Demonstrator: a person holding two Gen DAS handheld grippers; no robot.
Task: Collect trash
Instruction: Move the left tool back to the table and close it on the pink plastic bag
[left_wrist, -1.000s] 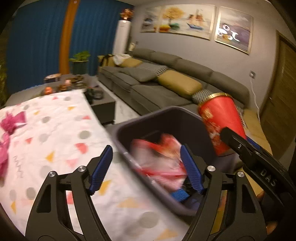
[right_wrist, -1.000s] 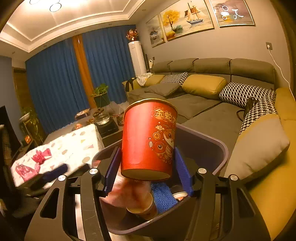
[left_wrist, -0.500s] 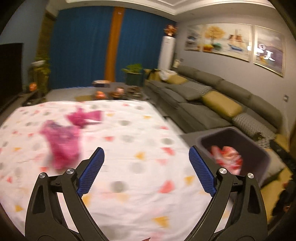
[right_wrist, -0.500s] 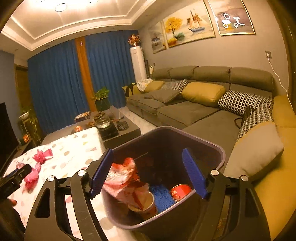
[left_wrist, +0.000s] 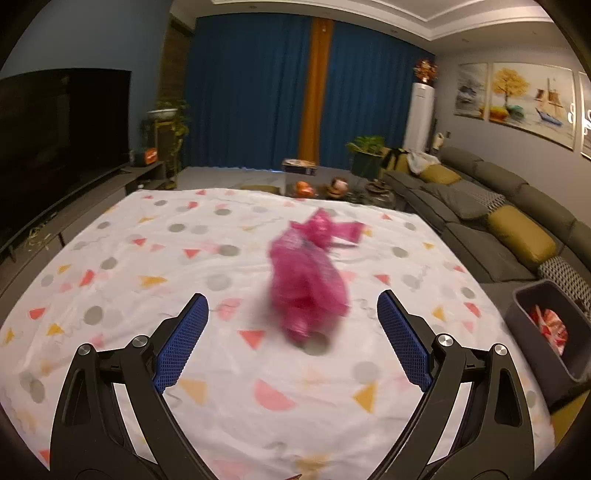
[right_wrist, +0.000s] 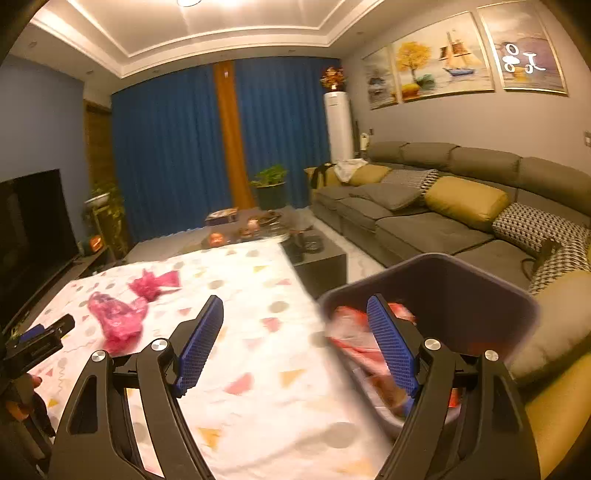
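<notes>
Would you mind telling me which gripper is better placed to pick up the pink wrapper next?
Left. The left gripper has open, empty jaws aimed at the pink wrapper directly ahead, while the right gripper sits off beside the bin.

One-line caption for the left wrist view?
Open left gripper faces crumpled pink wrappers on the patterned tablecloth; trash bin at right.

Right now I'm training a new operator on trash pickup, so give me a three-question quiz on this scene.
1. True or false: the left gripper holds the pink wrapper.
2. What lies in the grey bin: A red packaging, B books, C nothing?
3. How many pink pieces lie on the tablecloth?

Key: 1 false, its jaws are open and empty. 2 A. 3 two; the second pink piece lies farther back.
</notes>
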